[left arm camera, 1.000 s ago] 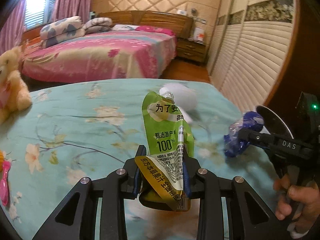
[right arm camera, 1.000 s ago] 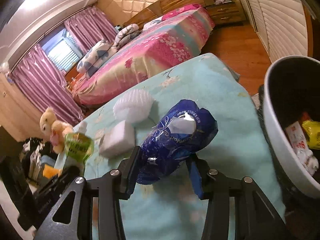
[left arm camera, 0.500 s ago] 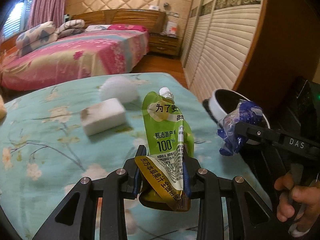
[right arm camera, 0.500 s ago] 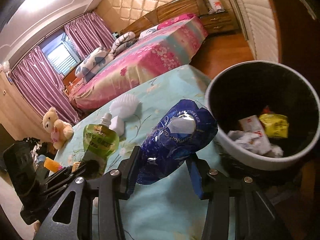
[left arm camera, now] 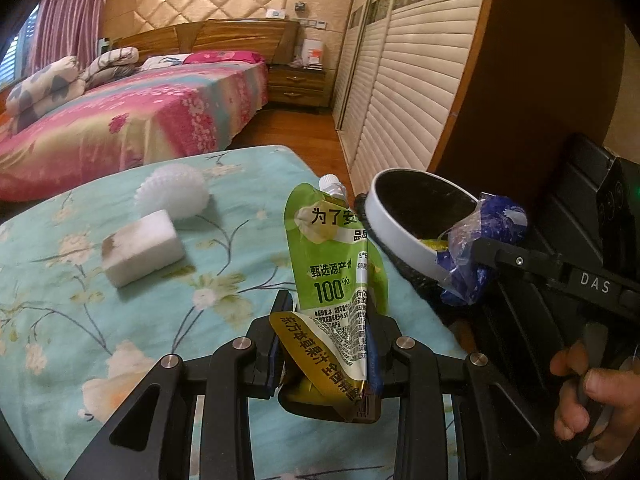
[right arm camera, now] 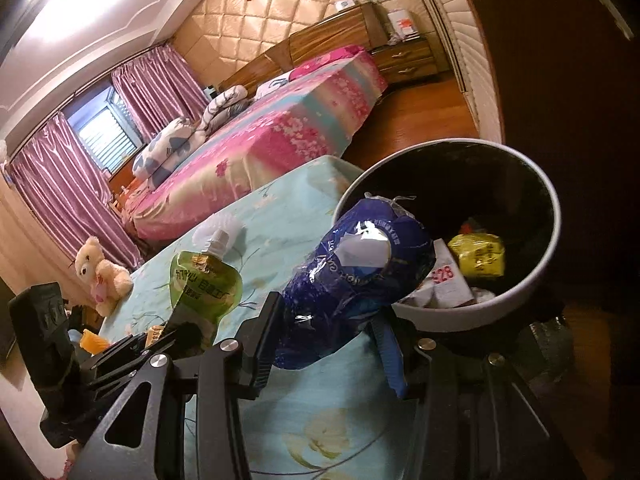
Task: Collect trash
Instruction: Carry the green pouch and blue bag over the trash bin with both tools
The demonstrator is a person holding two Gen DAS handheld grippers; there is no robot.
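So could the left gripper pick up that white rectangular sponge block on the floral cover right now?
Probably not: the left gripper is already shut on a green juice pouch, so its jaws are occupied. The white sponge block itself lies uncovered.

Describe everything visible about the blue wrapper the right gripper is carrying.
The blue wrapper is crumpled, glossy plastic film with white print and a clear window. It is clamped at its lower end between the right gripper's fingers, sticking up and forward. In the left wrist view it overlaps the near rim of the bin, which already holds trash.
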